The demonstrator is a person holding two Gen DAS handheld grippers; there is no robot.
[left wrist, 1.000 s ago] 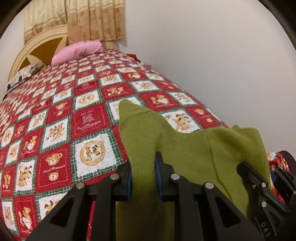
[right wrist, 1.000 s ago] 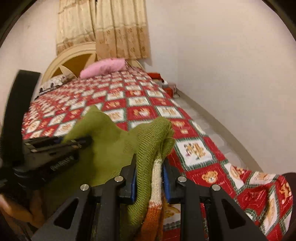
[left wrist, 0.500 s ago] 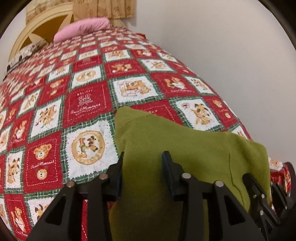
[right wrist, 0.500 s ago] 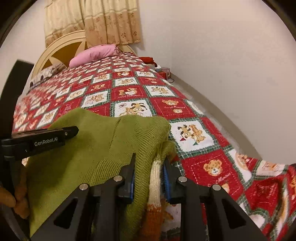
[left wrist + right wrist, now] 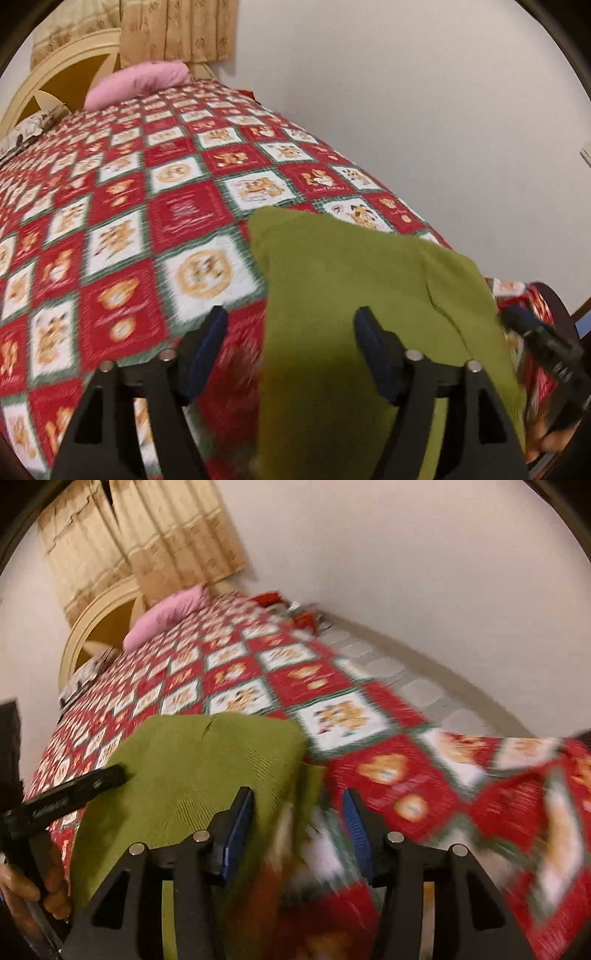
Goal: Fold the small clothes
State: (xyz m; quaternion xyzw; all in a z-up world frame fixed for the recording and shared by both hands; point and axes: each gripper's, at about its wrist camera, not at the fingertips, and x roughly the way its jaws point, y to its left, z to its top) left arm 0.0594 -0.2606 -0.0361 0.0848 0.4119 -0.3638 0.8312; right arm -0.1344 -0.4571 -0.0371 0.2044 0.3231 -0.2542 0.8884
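The green sweater (image 5: 354, 295) lies folded on the near edge of the teddy-bear quilt (image 5: 122, 229). The left gripper (image 5: 290, 343) and the right gripper (image 5: 297, 825) both have fingers spread apart, holding nothing. A pink pillow (image 5: 138, 83) sits by the headboard (image 5: 59, 74) at the far end.

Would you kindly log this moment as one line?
left gripper: open | right gripper: open | olive-green knitted sweater: folded, lying on red patchwork teddy-bear quilt | phase: released

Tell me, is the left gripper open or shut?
Open. The left gripper shows its fingers spread wide over the sweater, which lies on the quilt, gripping nothing.
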